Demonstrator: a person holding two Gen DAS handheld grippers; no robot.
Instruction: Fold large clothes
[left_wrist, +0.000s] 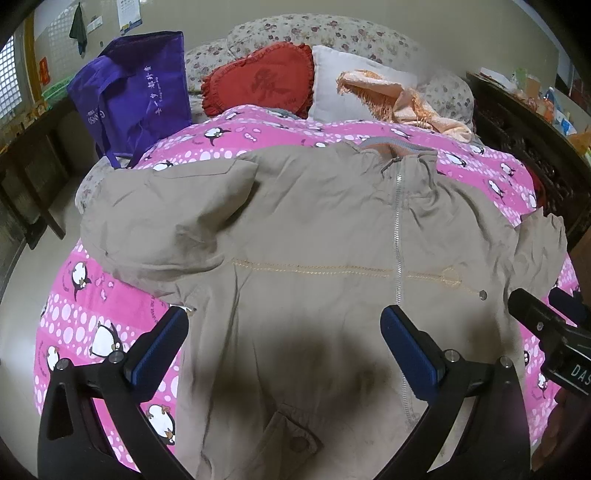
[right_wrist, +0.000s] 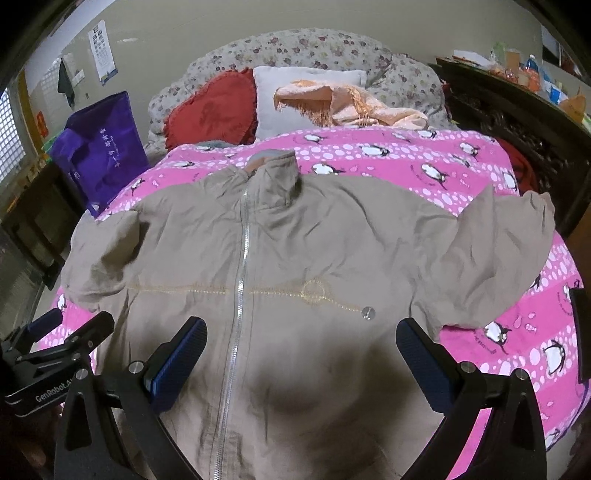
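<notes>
A beige zip-up jacket lies front-up on a pink penguin-print blanket. Its zipper is closed and its collar points to the far pillows. The left sleeve is bunched at the bed's left edge, and the right sleeve spreads out to the right. My left gripper hovers open over the jacket's lower left part and holds nothing. My right gripper hovers open over the lower right part, also holding nothing. Each shows at the edge of the other's view: the right gripper, the left gripper.
A purple tote bag stands at the bed's far left. A red heart cushion, a white pillow and a peach fringed scarf lie at the head. A dark carved cabinet with clutter flanks the right; the floor lies left.
</notes>
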